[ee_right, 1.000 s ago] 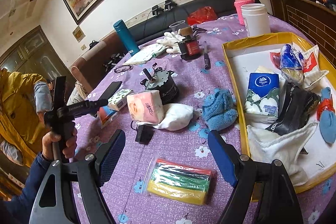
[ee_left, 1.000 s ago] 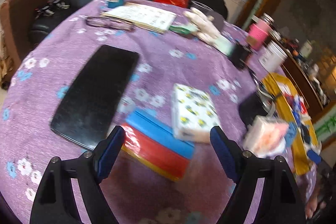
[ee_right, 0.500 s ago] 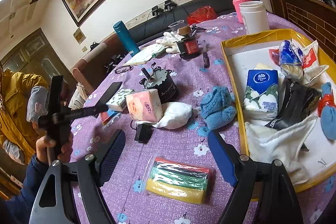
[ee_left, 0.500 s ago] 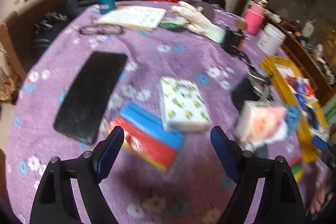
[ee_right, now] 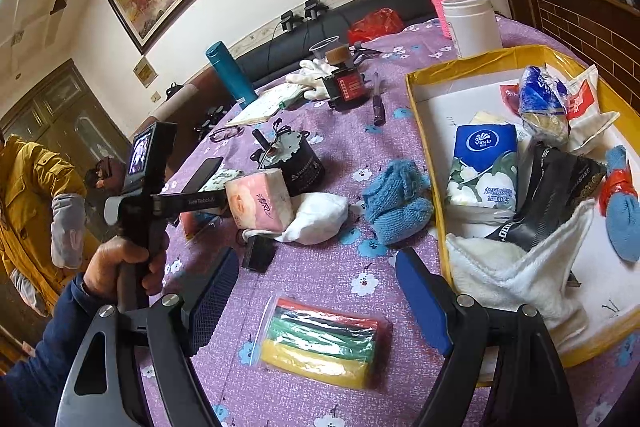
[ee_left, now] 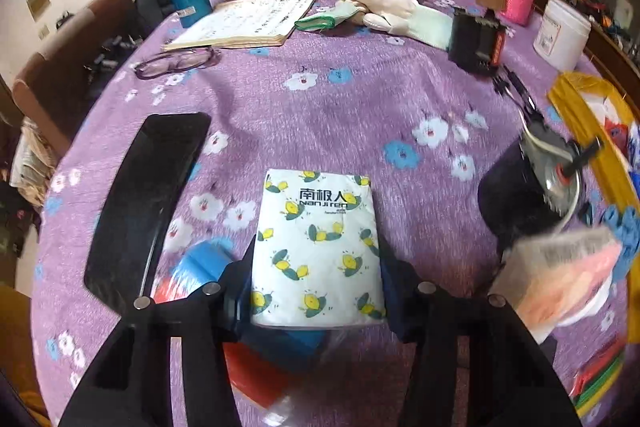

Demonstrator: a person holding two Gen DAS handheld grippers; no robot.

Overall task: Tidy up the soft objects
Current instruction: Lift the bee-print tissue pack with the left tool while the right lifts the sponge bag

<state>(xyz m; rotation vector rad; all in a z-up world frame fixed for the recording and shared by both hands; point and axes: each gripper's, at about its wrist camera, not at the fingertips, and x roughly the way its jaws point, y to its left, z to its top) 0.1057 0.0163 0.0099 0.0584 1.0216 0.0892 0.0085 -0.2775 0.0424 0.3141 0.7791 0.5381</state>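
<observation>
You are at the pick-up step: your left gripper (ee_left: 316, 267) has its jaws on either side of the bee-print tissue pack (ee_left: 318, 247), and they have just been closing in on it. The blue pads meet the pack's two long sides near its close end, so the jaws look clamped on it, with most of the pack sticking out ahead of them. It lies partly on top of a red and blue packet (ee_left: 280, 359) that shows beneath and to the left of the jaws; the black phone (ee_left: 144, 203) lies further left, clear of them.

Your right gripper (ee_right: 316, 299) has its jaws spread wide with nothing between them, above the striped packet (ee_right: 320, 343) on the purple surface (ee_right: 360, 147). The yellow tray (ee_right: 424, 131), already holding a blue tissue pack (ee_right: 484, 167) and a white towel (ee_right: 516, 275), sits just right of those jaws.

Next I would judge you need a straight lift, so that the packet underneath stays put, then a carry across to the tray. The pack is soft, so a firm squeeze should hold.

A second ago the left jaws stood wide and short of the pack, which lay ahead of them; now they flank it. The right gripper has not shifted.
</observation>
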